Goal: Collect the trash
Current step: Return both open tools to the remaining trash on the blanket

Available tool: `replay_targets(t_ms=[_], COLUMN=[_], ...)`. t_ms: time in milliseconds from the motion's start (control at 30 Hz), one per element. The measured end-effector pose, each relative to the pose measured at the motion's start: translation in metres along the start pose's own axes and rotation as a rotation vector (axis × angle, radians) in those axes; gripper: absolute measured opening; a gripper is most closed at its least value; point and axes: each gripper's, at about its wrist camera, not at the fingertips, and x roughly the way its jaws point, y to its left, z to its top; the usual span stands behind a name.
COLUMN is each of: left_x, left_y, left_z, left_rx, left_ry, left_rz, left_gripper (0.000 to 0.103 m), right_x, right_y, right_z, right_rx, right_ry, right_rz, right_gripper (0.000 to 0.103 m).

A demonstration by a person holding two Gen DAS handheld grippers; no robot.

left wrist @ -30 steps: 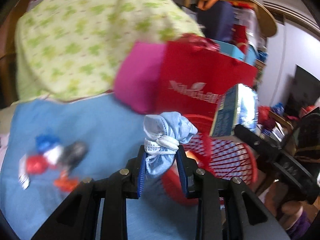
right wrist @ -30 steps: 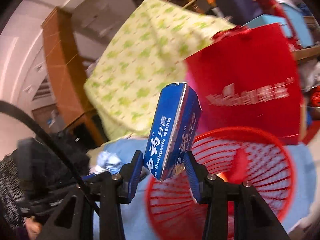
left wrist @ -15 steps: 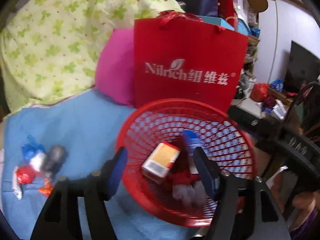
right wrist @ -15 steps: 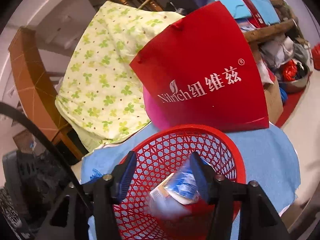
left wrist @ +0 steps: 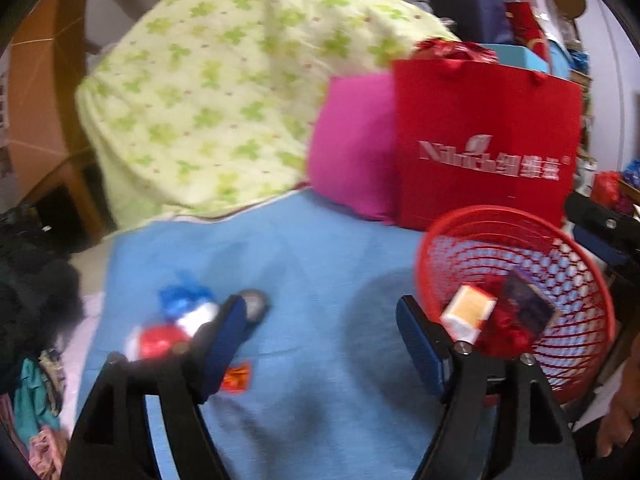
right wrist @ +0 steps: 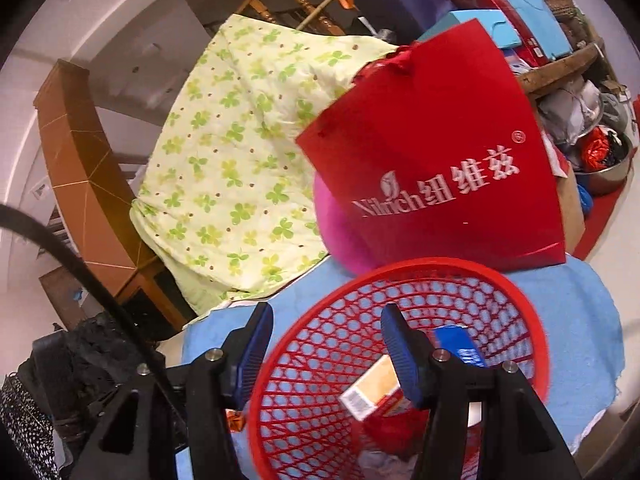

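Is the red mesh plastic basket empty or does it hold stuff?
Holds stuff. The red mesh plastic basket contains an orange-and-white carton, a blue box and red crumpled material.

Left gripper (left wrist: 320, 330): jaws spread wide, nothing between them; blue-padded fingers (left wrist: 224, 336) on black arms, angled forward and down. Right gripper (right wrist: 326, 346): jaws likewise spread wide and empty; blue pads (right wrist: 402, 354) on black arms, tilted down. Hand: a bare patch of skin (left wrist: 624, 412) at the left view's lower right edge; its pose cannot be told.
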Motion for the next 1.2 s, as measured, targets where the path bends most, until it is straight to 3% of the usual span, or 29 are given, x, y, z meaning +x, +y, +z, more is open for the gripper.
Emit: replay_targets(t_ms=[233,900,1067,1200], left_x=[-0.012,-0.010,-0.001,0.007], left_y=[0.050,0.129,0.142,0.154], left_z=[-0.013,-0.057,-0.070,-0.080], left_rx=[-0.054,-0.162,-0.174,-0.184], left_ry=[-0.022,0.029,0.049,0.075], left_rz=[0.144,0.279,0.311,0.339], left_gripper=[0.084,0.084,0.084,0.084], right_x=[0.008,0.043,0.061,0.083], right_y=[0.043,0.132,0.142,0.143], right_z=[-0.017,-0.075,-0.095,-0.118], right_rx=[-0.076,-0.244,-0.301,-0.372], right_ry=[0.016,0.166,0.265,0.374], right_rz=[0.081,0.255,0.247,0.157], right_gripper=[0.060,0.060,0.060,0.060])
